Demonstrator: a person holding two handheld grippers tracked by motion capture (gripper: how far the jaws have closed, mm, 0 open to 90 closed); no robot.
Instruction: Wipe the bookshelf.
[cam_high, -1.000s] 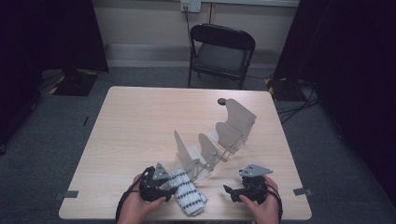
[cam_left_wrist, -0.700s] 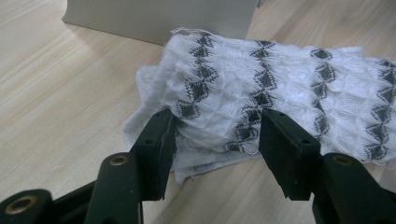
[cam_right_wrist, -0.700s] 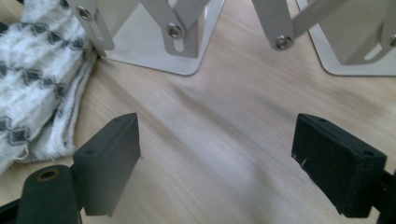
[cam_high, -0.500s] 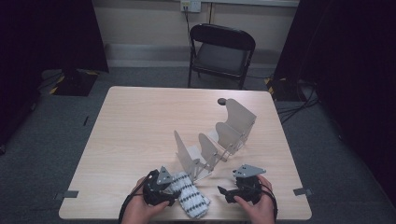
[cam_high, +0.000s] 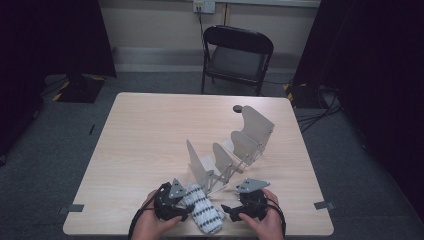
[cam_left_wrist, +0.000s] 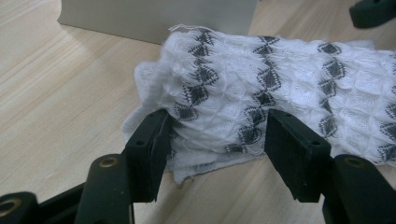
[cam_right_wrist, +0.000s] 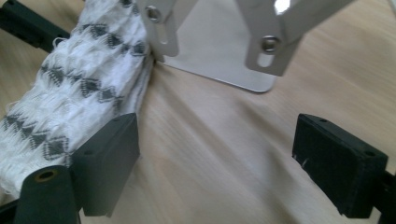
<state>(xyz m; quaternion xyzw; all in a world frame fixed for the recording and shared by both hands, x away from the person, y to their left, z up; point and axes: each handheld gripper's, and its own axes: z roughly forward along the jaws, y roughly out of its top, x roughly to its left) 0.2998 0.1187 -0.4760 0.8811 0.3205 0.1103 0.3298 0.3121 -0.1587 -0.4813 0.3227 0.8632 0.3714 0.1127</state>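
A rolled white cloth with dark diamond stripes lies near the table's front edge, against the foot of a metal folding rack. My left gripper is at the roll's left end. In the left gripper view the cloth sits between the pads of my left gripper; the jaws have just been opening and look slack on it. My right gripper points left at the roll's other side. Its own view shows the right gripper open over bare wood, the left pad beside the cloth.
The rack's plates stand just beyond the cloth, and its base is close behind it. A small black object lies at the table's far edge. A black folding chair stands behind the table.
My right gripper has moved left toward the cloth roll. The left hand has stayed in place at the roll's left end.
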